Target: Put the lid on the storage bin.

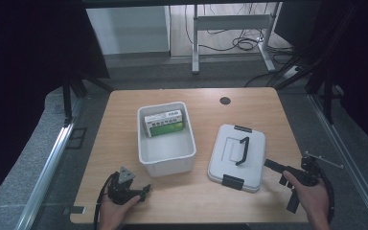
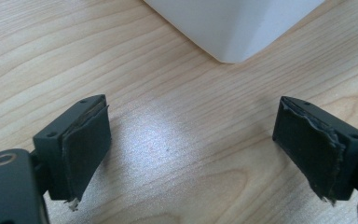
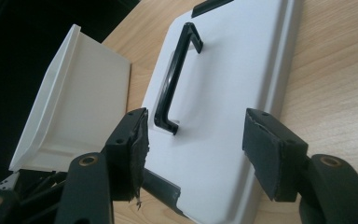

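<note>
While both pairs of jaws stood wide apart and empty, the right gripper (image 3: pixel 193 154) hovered over the lid (image 1: pixel 237 155) near the table's (image 1: pixel 268 112) right edge, and the left gripper (image 2: pixel 191 149) sat by the near edge, beside the white box (image 1: pixel 166 160).

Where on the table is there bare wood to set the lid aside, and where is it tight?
Free: the left strip of the table beside the white bin, and the far right corner beyond the lid near the cable hole. Tight: the gap between bin and lid, and the near edge, where the left gripper and right gripper sit.
</note>
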{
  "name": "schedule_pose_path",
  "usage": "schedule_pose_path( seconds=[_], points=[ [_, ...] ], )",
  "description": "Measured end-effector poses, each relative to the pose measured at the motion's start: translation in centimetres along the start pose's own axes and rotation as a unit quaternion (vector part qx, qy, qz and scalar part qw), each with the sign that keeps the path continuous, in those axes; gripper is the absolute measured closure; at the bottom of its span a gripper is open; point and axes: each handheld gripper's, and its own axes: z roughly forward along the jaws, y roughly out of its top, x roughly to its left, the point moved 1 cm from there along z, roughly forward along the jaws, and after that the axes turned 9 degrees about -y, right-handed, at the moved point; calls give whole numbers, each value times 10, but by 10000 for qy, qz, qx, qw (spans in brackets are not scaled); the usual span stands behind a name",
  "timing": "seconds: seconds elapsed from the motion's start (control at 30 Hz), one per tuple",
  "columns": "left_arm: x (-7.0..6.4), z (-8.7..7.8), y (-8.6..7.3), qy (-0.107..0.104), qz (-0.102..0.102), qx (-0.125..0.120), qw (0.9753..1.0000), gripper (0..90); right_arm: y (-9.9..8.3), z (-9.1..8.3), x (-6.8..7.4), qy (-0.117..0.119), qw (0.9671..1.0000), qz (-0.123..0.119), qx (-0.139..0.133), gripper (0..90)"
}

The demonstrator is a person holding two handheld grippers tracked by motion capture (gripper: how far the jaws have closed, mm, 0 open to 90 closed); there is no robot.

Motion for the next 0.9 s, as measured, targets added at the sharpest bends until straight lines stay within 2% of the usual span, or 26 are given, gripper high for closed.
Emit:
schedule_pose_path(
  seconds=[0.2, 0.37, 0.53, 0.73, 0.9],
  points=[
    [0, -1, -1, 8, -5, -16, 10000, 127, -3, -3, 0, -89, 9999, -54, 0, 406],
    [0, -2, -2, 2, -6, -15, 10000, 131, -6, -4, 6, -211, 9995, -225, -28, 406],
    [0, -2, -2, 14, -10, -13, 10000, 130, -7, 2, 6, -321, 9991, -280, 71, 408],
    [0, -2, -2, 10, -10, -13, 10000, 130, -4, 4, 6, -434, 9986, -291, 40, 409],
    [2, -2, -1, -22, 11, -15, 10000, 128, -4, 3, 14, -507, 9980, -380, -29, 410]
  ],
)
